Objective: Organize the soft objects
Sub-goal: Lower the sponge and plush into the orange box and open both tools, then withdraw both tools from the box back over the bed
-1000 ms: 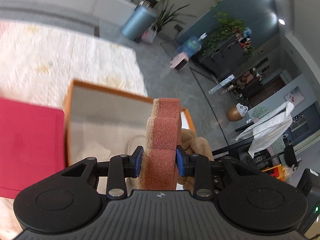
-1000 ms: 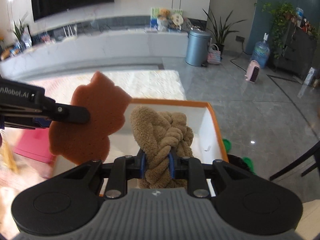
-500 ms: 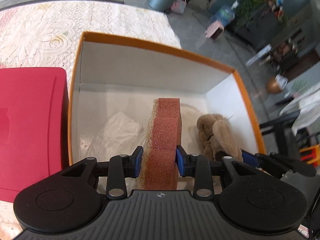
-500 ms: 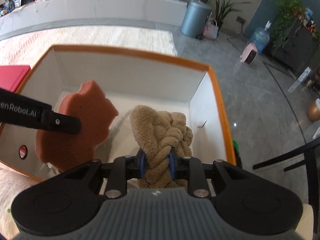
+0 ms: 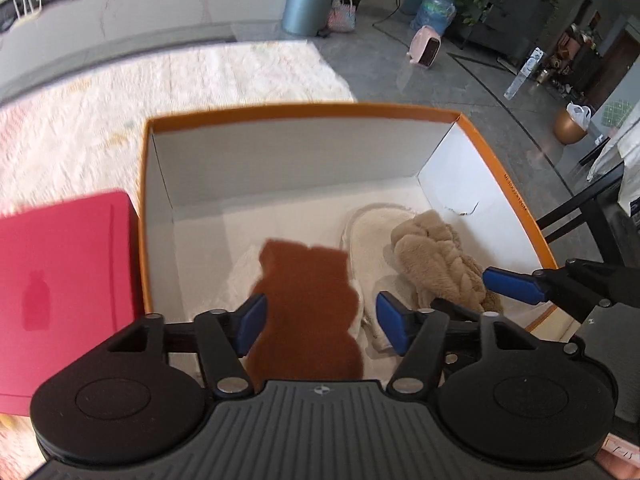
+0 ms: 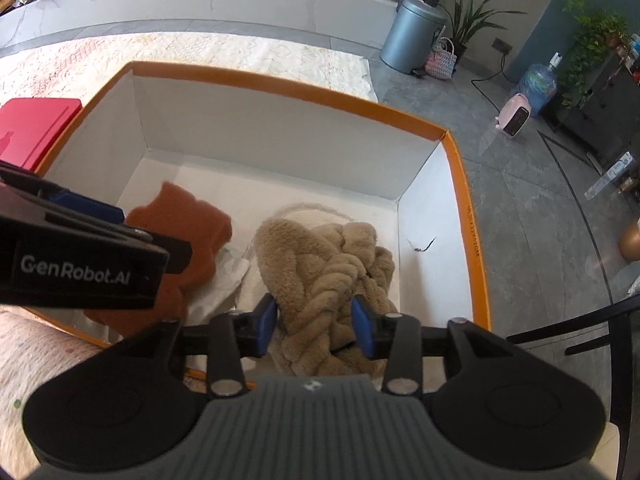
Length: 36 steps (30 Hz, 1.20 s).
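Observation:
An orange-rimmed white box (image 5: 500, 168) (image 6: 468, 208) stands in front of me. A reddish cat-shaped sponge (image 5: 308, 304) (image 6: 184, 236) lies flat on the box floor. My left gripper (image 5: 320, 322) is open above it, jaws wide apart and not touching it. A tan braided plush (image 5: 436, 264) (image 6: 328, 284) lies at the box's right side. My right gripper (image 6: 316, 330) is open around the plush, pads slightly apart from it. The right gripper also shows in the left wrist view (image 5: 512, 284).
A red box (image 5: 60, 288) (image 6: 32, 128) stands left of the orange box. White paper and a pale round pad (image 5: 372, 232) lie on the box floor. A lace cloth (image 5: 200, 76) covers the table behind. A dark chair (image 6: 580, 332) stands at right.
Both grippers have opened. The sponge dropped from upright in my left gripper to flat on the box floor. The plush was let go and rests in the box.

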Tool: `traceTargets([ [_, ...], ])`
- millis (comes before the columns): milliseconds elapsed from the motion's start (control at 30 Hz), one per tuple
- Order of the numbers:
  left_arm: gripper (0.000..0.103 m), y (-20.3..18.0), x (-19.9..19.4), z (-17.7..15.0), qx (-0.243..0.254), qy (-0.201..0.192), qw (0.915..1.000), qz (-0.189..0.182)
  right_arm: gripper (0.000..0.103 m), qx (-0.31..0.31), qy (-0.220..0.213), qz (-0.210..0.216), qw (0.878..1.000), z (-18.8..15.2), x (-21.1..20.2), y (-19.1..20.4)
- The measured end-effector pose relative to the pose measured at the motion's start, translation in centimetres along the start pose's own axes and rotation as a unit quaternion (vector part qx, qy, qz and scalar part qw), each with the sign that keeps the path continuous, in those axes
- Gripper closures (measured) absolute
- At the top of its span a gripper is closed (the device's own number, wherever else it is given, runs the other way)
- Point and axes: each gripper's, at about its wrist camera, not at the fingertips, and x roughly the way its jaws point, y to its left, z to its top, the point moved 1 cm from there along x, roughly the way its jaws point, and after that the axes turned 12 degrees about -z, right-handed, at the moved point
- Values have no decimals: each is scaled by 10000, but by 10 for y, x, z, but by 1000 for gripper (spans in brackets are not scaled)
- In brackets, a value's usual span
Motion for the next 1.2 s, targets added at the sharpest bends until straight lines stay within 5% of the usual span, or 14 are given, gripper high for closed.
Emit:
traceTargets([
  [333,22,-14,-38,-4,353,-398,9986,-58,39,101,-408,-164,9990,3,-36,-4],
  [867,22,-4,-111,-38,763,-1250,9888,-282,38,1076,-1139,203,9874,-29,-107,37],
  [1200,24,34,-156,-88,827,-1741,9810,215,37,1395,-1534,722,9756,-48,-146,95],
])
